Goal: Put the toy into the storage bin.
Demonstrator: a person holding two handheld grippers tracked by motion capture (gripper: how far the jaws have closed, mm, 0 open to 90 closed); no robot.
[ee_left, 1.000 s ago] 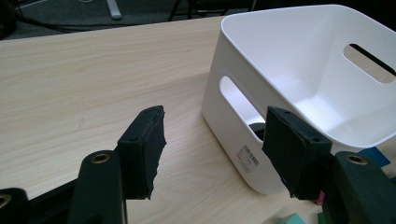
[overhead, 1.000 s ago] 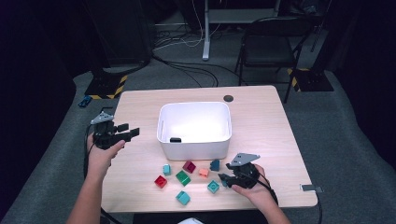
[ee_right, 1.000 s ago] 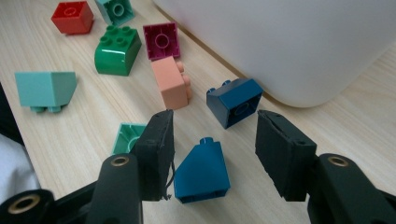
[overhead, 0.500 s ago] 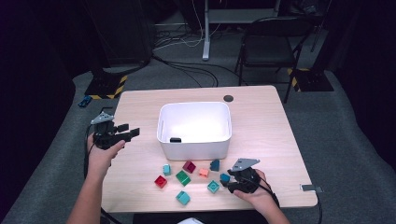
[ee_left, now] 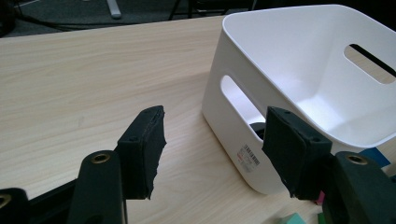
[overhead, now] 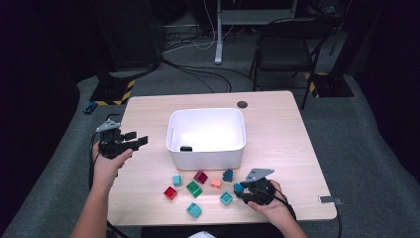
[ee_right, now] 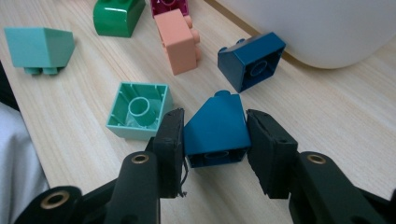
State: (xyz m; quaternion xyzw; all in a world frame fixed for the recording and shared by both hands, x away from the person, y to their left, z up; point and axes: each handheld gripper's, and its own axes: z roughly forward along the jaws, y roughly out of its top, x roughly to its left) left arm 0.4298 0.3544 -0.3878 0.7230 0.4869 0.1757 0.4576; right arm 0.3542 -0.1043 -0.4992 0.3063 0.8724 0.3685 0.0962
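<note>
My right gripper (ee_right: 212,116) is low over the table's front right and its jaws have just been closing. Its pads now press on both sides of a dark blue sloped brick (ee_right: 215,128), which rests on the wood. In the high view that gripper (overhead: 243,191) points left, with the blue brick (overhead: 238,188) at its tips. A white bin (overhead: 206,148) stands mid-table. My left gripper (overhead: 139,141) hovers left of the bin, open, with nothing between its pads (ee_left: 144,140); beyond them is the bin's handle-slot wall (ee_left: 233,121).
Loose bricks lie in front of the bin: teal (ee_right: 139,109), salmon (ee_right: 177,42), another dark blue (ee_right: 251,60), green (ee_right: 116,16), maroon (overhead: 200,176), red (overhead: 170,193). A small black object (overhead: 185,148) lies inside the bin. A dark round spot (overhead: 242,104) marks the far table edge.
The right gripper's jaws have closed onto the blue brick, which was loose at its tips before. The left hand has stayed where it was.
</note>
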